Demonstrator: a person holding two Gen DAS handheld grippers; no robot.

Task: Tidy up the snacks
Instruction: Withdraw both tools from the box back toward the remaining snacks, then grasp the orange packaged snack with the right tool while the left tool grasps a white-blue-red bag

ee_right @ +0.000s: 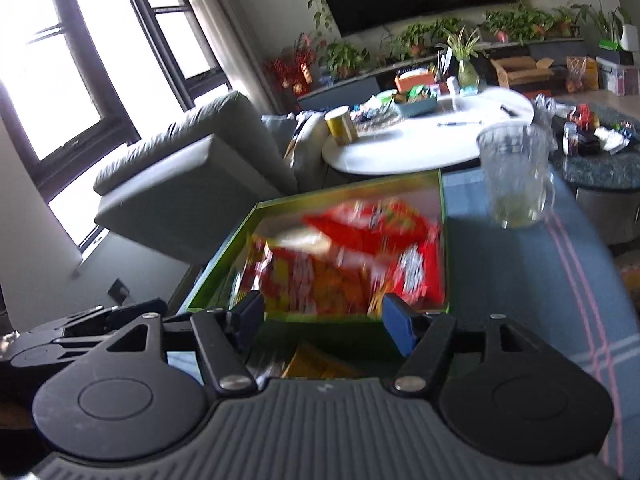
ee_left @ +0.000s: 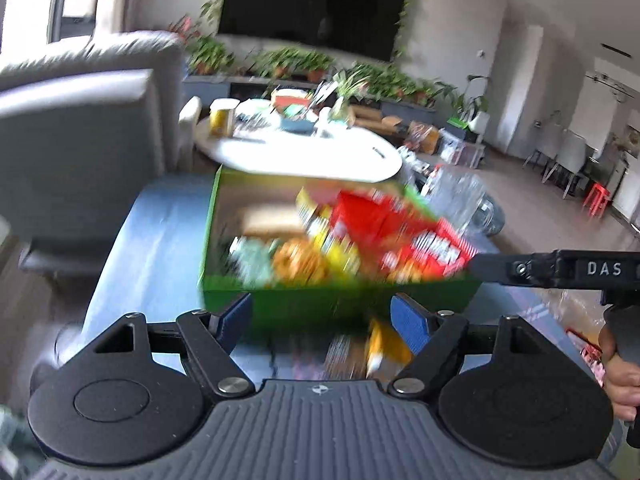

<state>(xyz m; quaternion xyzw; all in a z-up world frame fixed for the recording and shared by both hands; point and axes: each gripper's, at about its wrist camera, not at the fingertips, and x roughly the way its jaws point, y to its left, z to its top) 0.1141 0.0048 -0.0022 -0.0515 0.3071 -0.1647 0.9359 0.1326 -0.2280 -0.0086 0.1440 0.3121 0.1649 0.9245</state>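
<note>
Snacks sit mostly in a green box [ee_left: 320, 300] on the blue-grey table [ee_left: 140, 240], straight ahead of both grippers and just beyond their fingertips, with its near wall running crosswise to the fingers. Inside, a big red packet [ee_left: 400, 220] takes up the side nearer the right gripper [ee_right: 324, 316], and smaller yellow and orange packs crowd the near corner, too blurred to read. One loose yellow packet [ee_left: 380, 344] lies outside the box on the table, below and just short of the left gripper [ee_left: 322, 320], close under its right-hand pad. In the right wrist view the same packet lies more squarely beneath the fingers. Its long axis seems to run away from the grippers toward the box, though blur makes that uncertain. Judging by this, the next move turns on dropping onto that packet and carrying it forward over the near wall, and the right gripper looks better centred. Both grippers have their blue pads well apart, and nothing can be seen clamped between either pair.
</note>
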